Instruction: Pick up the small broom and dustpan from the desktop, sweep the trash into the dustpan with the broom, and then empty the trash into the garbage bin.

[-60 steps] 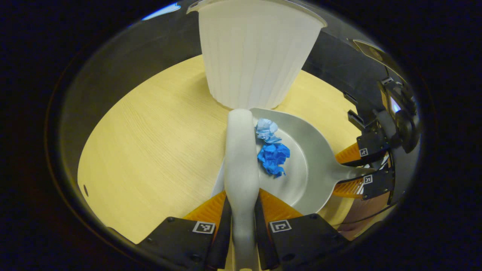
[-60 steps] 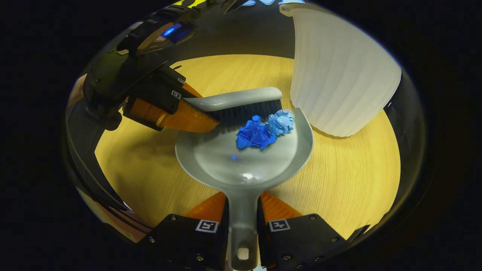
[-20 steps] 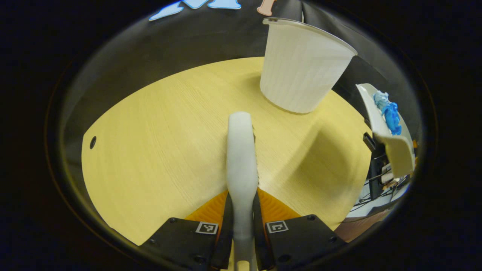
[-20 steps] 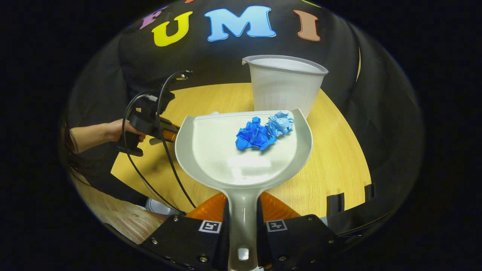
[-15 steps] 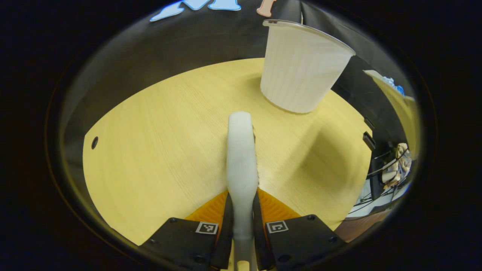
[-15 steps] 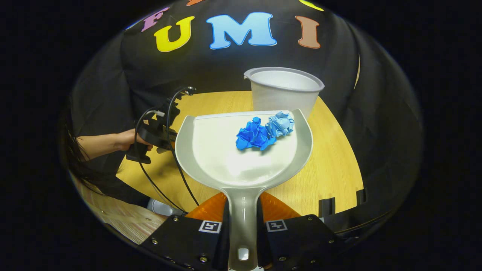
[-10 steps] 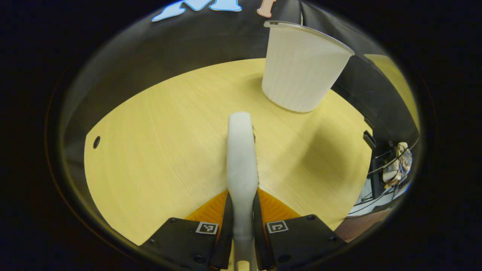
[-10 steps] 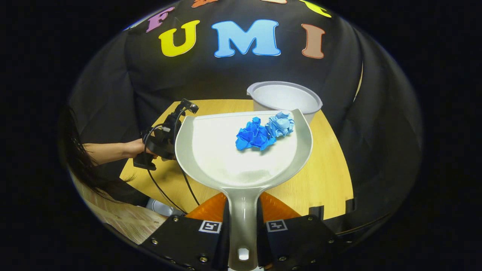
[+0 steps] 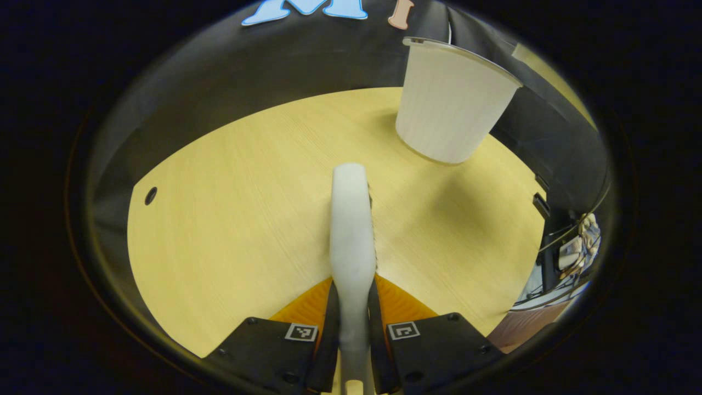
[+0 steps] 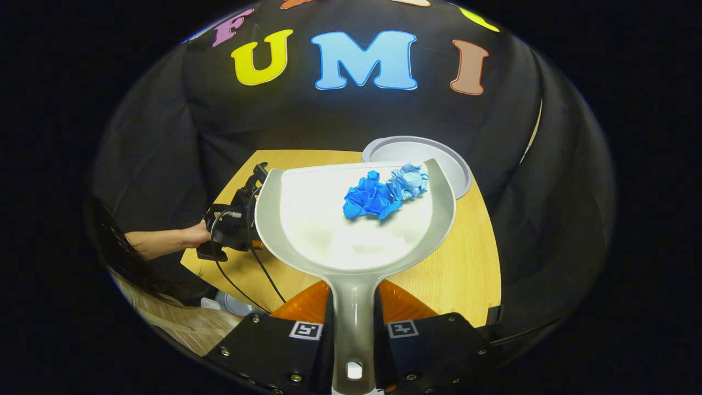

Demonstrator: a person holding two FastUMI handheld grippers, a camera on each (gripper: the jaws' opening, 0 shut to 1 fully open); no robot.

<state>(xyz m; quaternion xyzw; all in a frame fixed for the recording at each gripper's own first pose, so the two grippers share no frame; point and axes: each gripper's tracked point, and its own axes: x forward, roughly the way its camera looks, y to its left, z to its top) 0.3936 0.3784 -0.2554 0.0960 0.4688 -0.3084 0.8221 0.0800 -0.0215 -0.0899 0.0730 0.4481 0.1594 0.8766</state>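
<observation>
In the right gripper view my right gripper (image 10: 354, 310) is shut on the handle of the grey dustpan (image 10: 329, 230), held high above the table. Two crumpled paper balls lie in the pan near its front lip: a dark blue one (image 10: 370, 197) and a light blue one (image 10: 408, 181). Just past the lip stands the white garbage bin (image 10: 439, 156), its open mouth showing from above. In the left gripper view my left gripper (image 9: 352, 307) is shut on the pale broom (image 9: 351, 219), low over the table, with the bin (image 9: 449, 109) at the far right.
The round light-wood table (image 9: 236, 208) has a small hole (image 9: 150, 195) near its left edge. A hand (image 10: 192, 236) holds the other gripper (image 10: 236, 216) with trailing cables at the left of the dustpan. Black cloth walls the back.
The dustpan with the paper balls has left the table and risen above the bin's rim, so the bin's mouth now shows. The broom has pulled back from the pan and holds nearly still.
</observation>
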